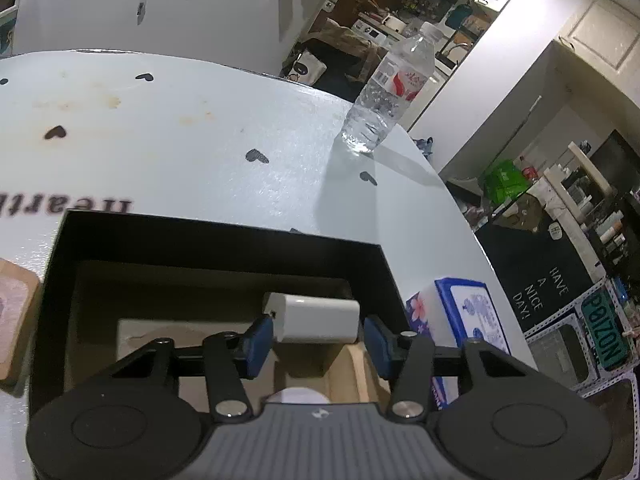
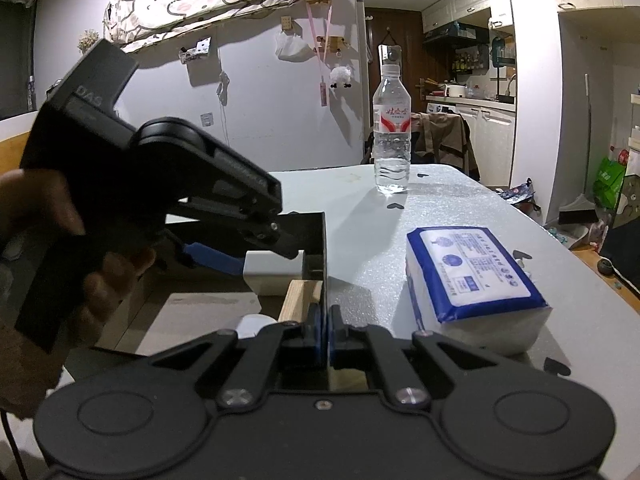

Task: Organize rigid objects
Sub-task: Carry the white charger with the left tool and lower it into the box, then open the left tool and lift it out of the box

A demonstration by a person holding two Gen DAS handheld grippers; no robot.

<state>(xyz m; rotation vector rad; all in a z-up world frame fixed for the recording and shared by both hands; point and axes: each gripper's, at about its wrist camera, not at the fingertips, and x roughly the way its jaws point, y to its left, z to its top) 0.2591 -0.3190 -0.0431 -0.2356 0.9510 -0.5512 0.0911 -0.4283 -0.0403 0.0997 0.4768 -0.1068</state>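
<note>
A black open box (image 1: 224, 236) stands on the white table. My left gripper (image 1: 318, 334) is inside it, its blue pads on either side of a white rectangular block (image 1: 318, 318); a small gap shows on the right side. A wooden block (image 1: 360, 372) and a white round thing (image 1: 298, 395) lie below it in the box. In the right wrist view my right gripper (image 2: 325, 338) is shut on the box's right wall (image 2: 324, 248). The left gripper (image 2: 224, 258) shows there holding the white block (image 2: 276, 270) over the wooden block (image 2: 300, 300).
A water bottle (image 1: 384, 92) stands at the table's far edge, and also shows in the right wrist view (image 2: 392, 136). A blue-and-white tissue pack (image 2: 472, 280) lies right of the box. A pink wooden tile (image 1: 14, 316) lies left of the box.
</note>
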